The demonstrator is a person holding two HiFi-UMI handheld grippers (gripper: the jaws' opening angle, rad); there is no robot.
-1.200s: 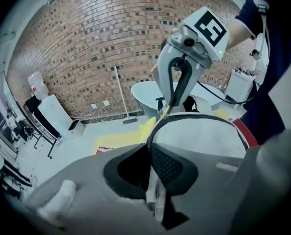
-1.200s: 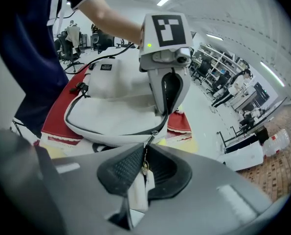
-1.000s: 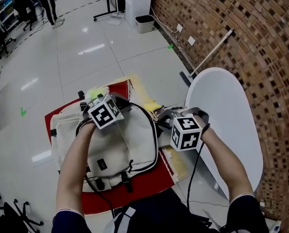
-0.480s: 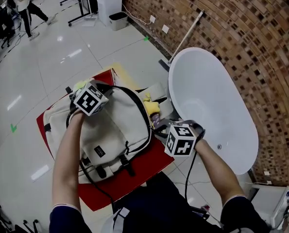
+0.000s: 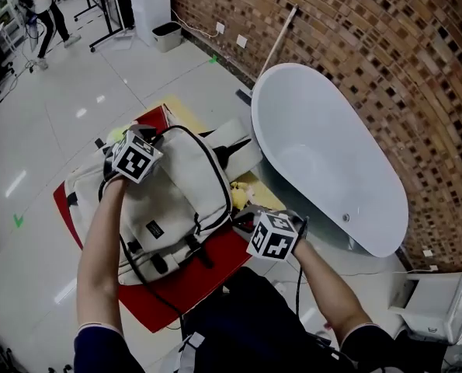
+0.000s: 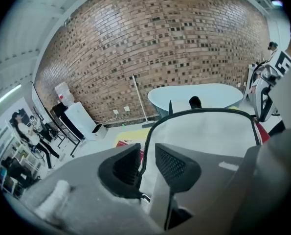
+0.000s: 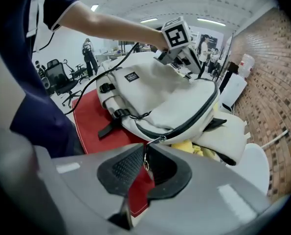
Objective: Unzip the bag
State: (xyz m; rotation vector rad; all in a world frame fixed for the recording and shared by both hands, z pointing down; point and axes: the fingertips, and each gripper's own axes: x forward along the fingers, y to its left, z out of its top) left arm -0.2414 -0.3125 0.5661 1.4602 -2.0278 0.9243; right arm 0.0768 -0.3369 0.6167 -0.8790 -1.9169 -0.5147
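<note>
head view: cream bag (image 5: 176, 193) lies on red mat (image 5: 207, 274), my left tongs (image 5: 140, 134) at its top edge, right tongs (image 5: 242, 216) at its near side | left gripper view: tongs have just been opening, now apart, black zip line (image 6: 209, 110) passing between them unpinched | right gripper view: tongs clamped on metal zip pull (image 7: 145, 160)

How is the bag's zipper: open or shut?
Partly open: a dark gap runs along the bag to the pull in the right gripper.
</note>
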